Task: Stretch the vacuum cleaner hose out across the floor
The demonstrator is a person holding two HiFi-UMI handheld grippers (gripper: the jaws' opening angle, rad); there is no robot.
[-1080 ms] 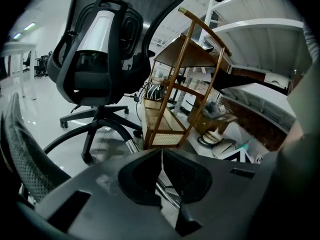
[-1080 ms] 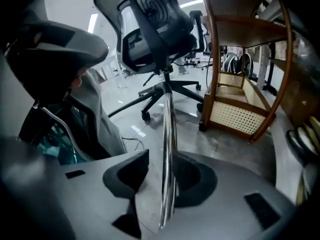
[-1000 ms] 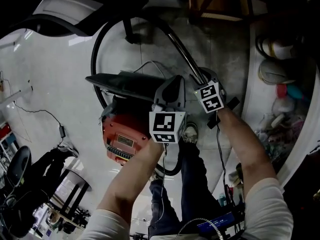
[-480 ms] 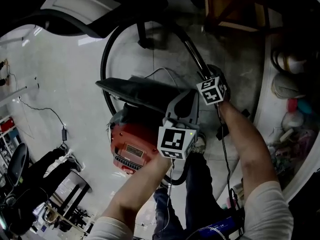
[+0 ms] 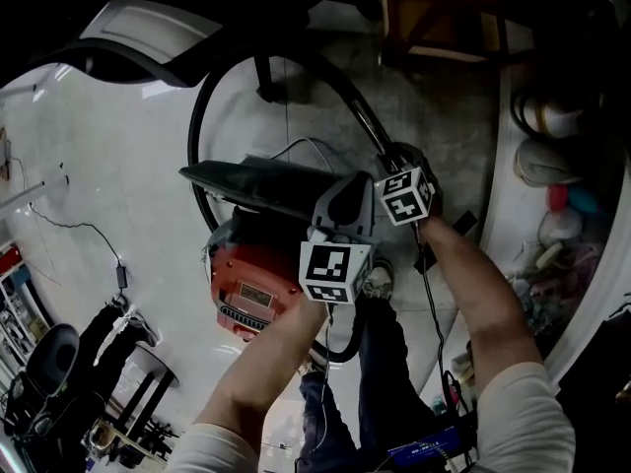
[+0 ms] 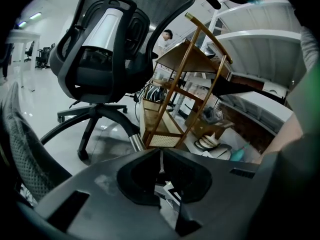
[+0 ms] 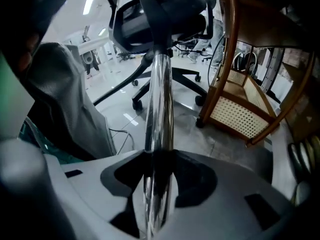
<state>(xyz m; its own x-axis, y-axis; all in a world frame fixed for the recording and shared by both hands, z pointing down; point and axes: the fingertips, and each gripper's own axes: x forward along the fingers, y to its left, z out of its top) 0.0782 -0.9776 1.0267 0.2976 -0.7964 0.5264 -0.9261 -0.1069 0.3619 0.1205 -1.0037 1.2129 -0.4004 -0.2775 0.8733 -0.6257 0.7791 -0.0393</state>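
A red vacuum cleaner (image 5: 254, 279) stands on the floor below me. Its black hose (image 5: 197, 136) loops up and over to a chrome tube (image 5: 367, 124). My right gripper (image 5: 394, 156) has that chrome tube (image 7: 159, 114) between its jaws, which are closing, and the pads press on the tube's sides at the right gripper (image 7: 159, 156). My left gripper (image 5: 347, 185) hangs just left of it, over the vacuum, shut with nothing in it. In the left gripper view the left gripper (image 6: 161, 154) shows its jaws together.
A dark mesh panel (image 5: 256, 180) lies across the vacuum's top. A black office chair (image 6: 105, 49) and a wooden rattan shelf (image 6: 175, 99) stand ahead. A white shelf (image 5: 513, 116) holding clutter runs along the right. A thin cable (image 5: 89, 230) trails on the floor at left. My shoe (image 5: 375, 282) is beside the vacuum.
Both grippers and the chrome tube have shifted a little in the head view, right and then back left. The right gripper's hold on the tube and the shut left gripper look the same.
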